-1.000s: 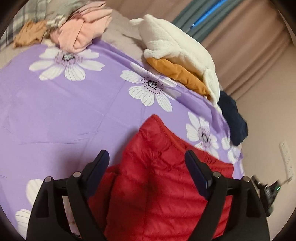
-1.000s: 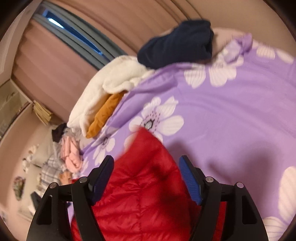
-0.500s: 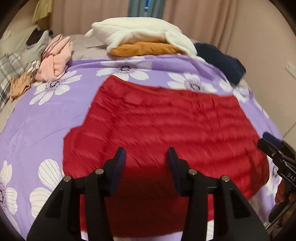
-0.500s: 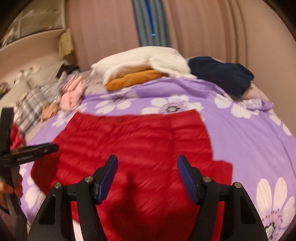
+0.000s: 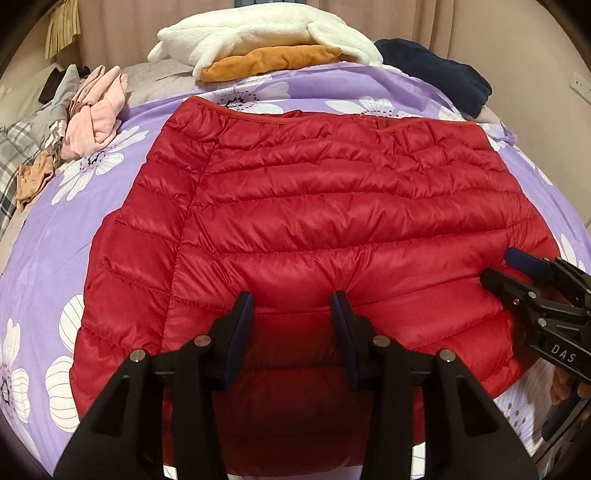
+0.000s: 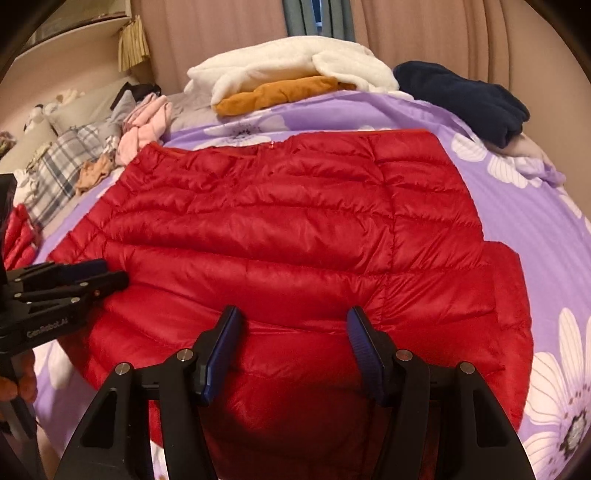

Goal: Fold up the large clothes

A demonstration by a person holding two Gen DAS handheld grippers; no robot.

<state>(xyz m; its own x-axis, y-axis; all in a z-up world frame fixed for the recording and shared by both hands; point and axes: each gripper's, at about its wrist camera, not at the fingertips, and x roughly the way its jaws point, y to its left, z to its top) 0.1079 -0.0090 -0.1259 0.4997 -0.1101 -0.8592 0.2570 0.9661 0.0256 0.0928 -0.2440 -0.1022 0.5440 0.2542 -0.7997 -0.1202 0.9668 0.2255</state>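
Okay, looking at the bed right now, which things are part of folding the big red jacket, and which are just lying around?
Part of the job:
- red puffer jacket, spread flat on the purple floral sheet
- left tool
- right tool, jaws closing over the jacket's near edge

Just lying about:
- white fleece on an orange garment
- navy garment
- pink clothes
- plaid fabric

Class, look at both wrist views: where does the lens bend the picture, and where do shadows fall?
Left wrist view: the fisheye bows the purple bedspread into a dome, corners black; shadow darkens the red jacket beneath the fingers. Right wrist view: same bulge, same shadow.
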